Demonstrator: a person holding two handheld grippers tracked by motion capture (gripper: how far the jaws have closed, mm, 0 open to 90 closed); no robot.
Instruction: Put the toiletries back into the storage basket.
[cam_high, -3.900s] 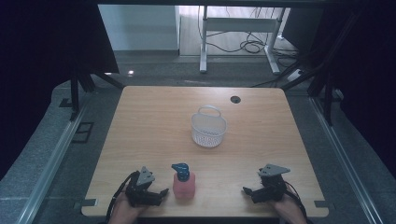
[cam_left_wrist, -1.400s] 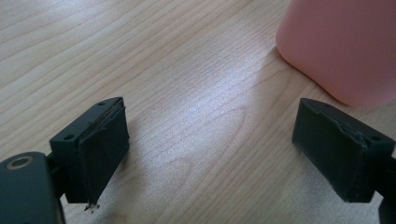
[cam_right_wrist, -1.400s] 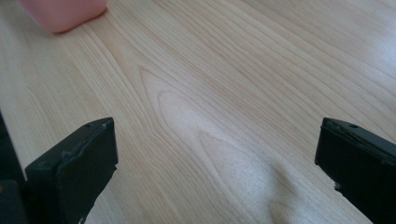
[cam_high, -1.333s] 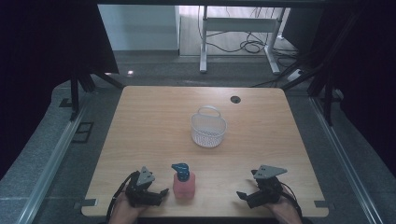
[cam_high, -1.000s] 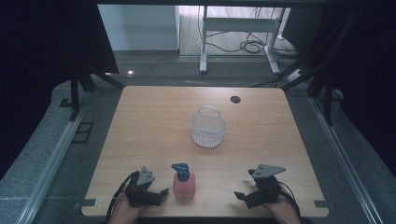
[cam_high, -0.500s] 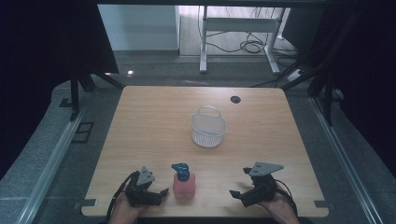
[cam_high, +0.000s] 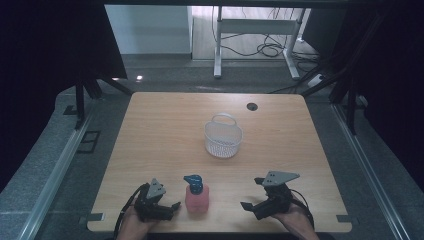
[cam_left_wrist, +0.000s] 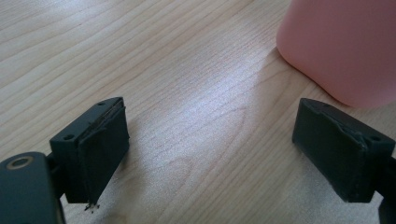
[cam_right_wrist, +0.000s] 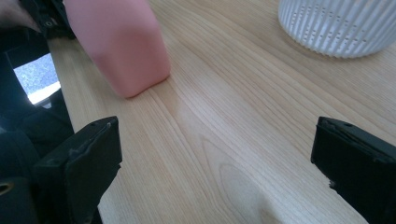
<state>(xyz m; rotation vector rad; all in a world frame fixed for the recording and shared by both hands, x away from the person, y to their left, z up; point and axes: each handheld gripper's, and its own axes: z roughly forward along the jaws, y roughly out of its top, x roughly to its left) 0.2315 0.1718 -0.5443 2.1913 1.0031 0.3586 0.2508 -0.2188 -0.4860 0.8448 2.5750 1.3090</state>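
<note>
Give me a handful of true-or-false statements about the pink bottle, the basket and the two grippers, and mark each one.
1. The pink bottle stands upright between the two grippers. True.
2. The right gripper is clamped on the bottle. False: its jaws are open, apart from the bottle.
3. The white basket lies tipped on its side. False: it stands upright, handle up.
4. The left gripper is open beside the bottle. True.
5. The bottle sits inside the basket. False: it stands on the table, nearer the person.
</note>
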